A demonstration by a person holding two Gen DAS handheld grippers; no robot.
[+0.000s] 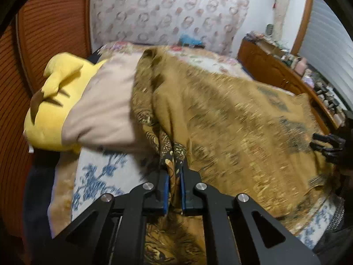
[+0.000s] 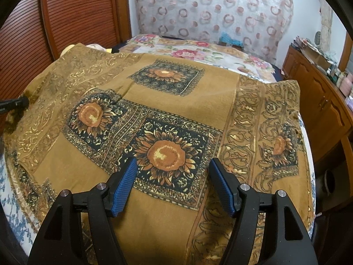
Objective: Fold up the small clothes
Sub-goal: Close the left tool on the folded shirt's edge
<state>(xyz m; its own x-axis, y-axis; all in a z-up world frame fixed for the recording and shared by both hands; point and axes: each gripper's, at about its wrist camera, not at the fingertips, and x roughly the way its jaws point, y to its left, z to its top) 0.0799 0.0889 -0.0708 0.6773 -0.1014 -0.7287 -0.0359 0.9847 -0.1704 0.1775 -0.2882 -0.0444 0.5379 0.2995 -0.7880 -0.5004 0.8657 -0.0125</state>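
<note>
While the mustard-gold woven cloth w/ dark sunflower squares (image 2: 167, 119) lies spread over the bed w/ a white-and-blue floral sheet (image 1: 97, 176), its left edge is bunched up and pinched in the left gripper (image 1: 174, 172). Blue pads are pressed together on a narrow gather of fabric; the view is motion-blurred there. From that pinch the cloth fans away forward and to the right, so its long run goes across the bed toward the right gripper (image 2: 172, 172).

In the right wrist view, the right gripper hangs over the cloth's near middle, jaws spread wide, a sunflower square showing between them, nothing held. Whether the fingertips touch the fabric can't be told. Both claws point steeply down at the bed. The left claw's black tip shows at the far left edge of that view, beside the raised, darkened cloth border.

Left hand is clearly the nearer one to the left edge, and is already on it; judging by this, the fold likely turns on carrying that edge rightward over the flat part, w/ the right side as anchor.

Also in the left wrist view: a yellow plush toy (image 1: 55, 101) and a beige pillow (image 1: 103, 110) at the bed's left, beyond the cloth. A wooden sideboard (image 2: 315, 92) stands at right.
</note>
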